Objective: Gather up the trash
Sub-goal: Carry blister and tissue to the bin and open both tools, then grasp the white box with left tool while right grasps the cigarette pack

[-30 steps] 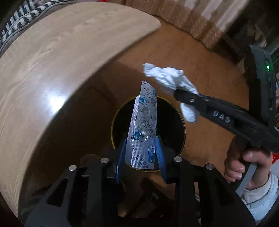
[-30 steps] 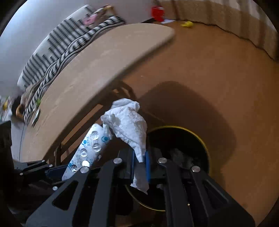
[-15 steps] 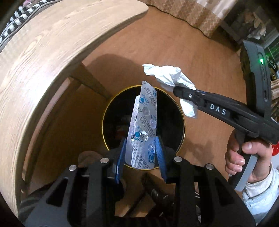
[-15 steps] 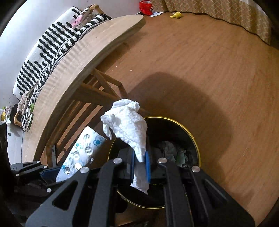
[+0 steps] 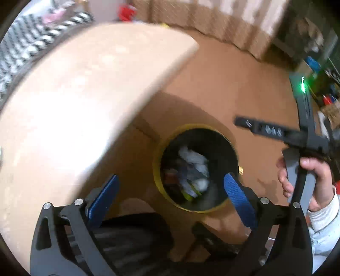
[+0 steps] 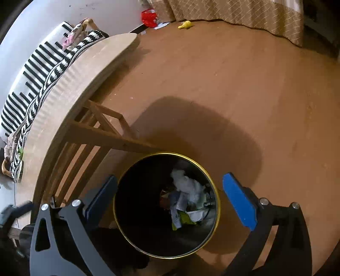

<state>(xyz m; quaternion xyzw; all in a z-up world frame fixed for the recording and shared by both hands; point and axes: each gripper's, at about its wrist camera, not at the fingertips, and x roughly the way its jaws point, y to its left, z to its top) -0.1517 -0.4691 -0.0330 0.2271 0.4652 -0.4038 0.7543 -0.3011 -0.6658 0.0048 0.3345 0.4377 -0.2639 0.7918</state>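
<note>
A black trash bin with a gold rim point(image 6: 209, 174) stands on the floor beside the table; it also shows in the left wrist view point(image 5: 158, 180). Crumpled white tissue point(image 6: 188, 184) and other trash lie inside it, also seen in the left wrist view point(image 5: 194, 159). My right gripper point(image 6: 170, 197) is open and empty above the bin. My left gripper point(image 5: 171, 196) is open and empty, also above the bin. The right gripper's black body point(image 5: 276, 132) shows at the right of the left wrist view, held by a hand.
A wooden table point(image 6: 70, 78) and its legs point(image 6: 110, 138) stand left of the bin. A black-and-white striped sofa point(image 6: 31, 70) lies behind. A red bag point(image 6: 149, 18) and a yellow object point(image 6: 184, 25) sit on the brown floor near the curtain.
Both grippers opened. The blister pack left the left gripper and the tissue left the right gripper; tissue now lies in the bin. The left view lifted and blurred.
</note>
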